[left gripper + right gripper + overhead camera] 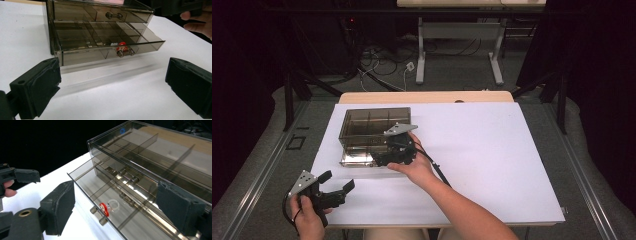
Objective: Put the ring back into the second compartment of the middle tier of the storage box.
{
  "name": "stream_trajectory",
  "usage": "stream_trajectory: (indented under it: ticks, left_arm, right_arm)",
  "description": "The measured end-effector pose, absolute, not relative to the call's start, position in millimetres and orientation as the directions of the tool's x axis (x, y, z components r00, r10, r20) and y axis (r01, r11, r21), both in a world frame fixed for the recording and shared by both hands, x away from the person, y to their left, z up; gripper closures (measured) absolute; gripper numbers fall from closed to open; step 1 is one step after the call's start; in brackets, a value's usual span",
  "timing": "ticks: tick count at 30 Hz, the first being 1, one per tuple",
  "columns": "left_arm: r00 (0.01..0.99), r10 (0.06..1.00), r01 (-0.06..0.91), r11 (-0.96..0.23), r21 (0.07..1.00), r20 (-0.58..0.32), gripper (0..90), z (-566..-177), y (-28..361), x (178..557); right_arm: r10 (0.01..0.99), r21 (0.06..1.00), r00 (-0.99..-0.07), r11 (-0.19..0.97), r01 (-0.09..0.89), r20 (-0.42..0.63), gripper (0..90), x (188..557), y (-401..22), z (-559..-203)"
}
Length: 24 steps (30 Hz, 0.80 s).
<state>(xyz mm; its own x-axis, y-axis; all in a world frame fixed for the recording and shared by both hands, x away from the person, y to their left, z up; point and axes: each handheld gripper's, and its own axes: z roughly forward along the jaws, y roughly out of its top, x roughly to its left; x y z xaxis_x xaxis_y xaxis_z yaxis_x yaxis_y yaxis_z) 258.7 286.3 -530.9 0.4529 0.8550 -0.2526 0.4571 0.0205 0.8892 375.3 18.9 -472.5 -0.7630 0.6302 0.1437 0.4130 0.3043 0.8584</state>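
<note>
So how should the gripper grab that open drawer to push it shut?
Probably by the handle on the lower drawer's front wall, coming in from the front. It is a small bar on two metal posts that stands clear of the smooth wall, so the right gripper's open jaws could close on it.

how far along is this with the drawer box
Done, by the look of it: the lower drawer of the drawer box is pulled out and a small red-and-clear piece lies in it. In hand: the right gripper hangs open over the drawer, holding nothing. Left: probably closing the drawer. The left gripper waits open.
</note>
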Motion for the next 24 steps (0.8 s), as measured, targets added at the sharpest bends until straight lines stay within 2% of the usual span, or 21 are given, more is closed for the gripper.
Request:
stream_trajectory:
  ticks: [4, 10, 16, 24]
  left_arm:
    - [0.453, 0.855, 0.457, 0.019, 0.889, -0.251, 0.1, -530.9, 285.9, 258.7]
    - [0.451, 0.857, 0.458, 0.019, 0.889, -0.251, 0.1, -531.1, 285.9, 258.9]
    - [0.449, 0.858, 0.459, 0.017, 0.888, -0.249, 0.2, -531.3, 285.3, 259.0]
    - [0.449, 0.859, 0.462, 0.012, 0.887, -0.246, 0.2, -531.7, 283.6, 259.6]
  right_arm:
    - [0.662, 0.870, -0.740, 0.288, 0.401, 0.121, 13.9, 366.0, 6.9, -470.7]
    - [0.673, 0.874, -0.729, 0.276, 0.400, 0.122, 4.4, 352.9, -20.0, -469.0]
    - [0.691, 0.873, -0.714, 0.272, 0.405, 0.116, 0.3, 343.0, -49.6, -470.9]
    - [0.741, 0.876, -0.661, 0.239, 0.418, 0.113, 0.0, 326.4, -91.4, -476.4]
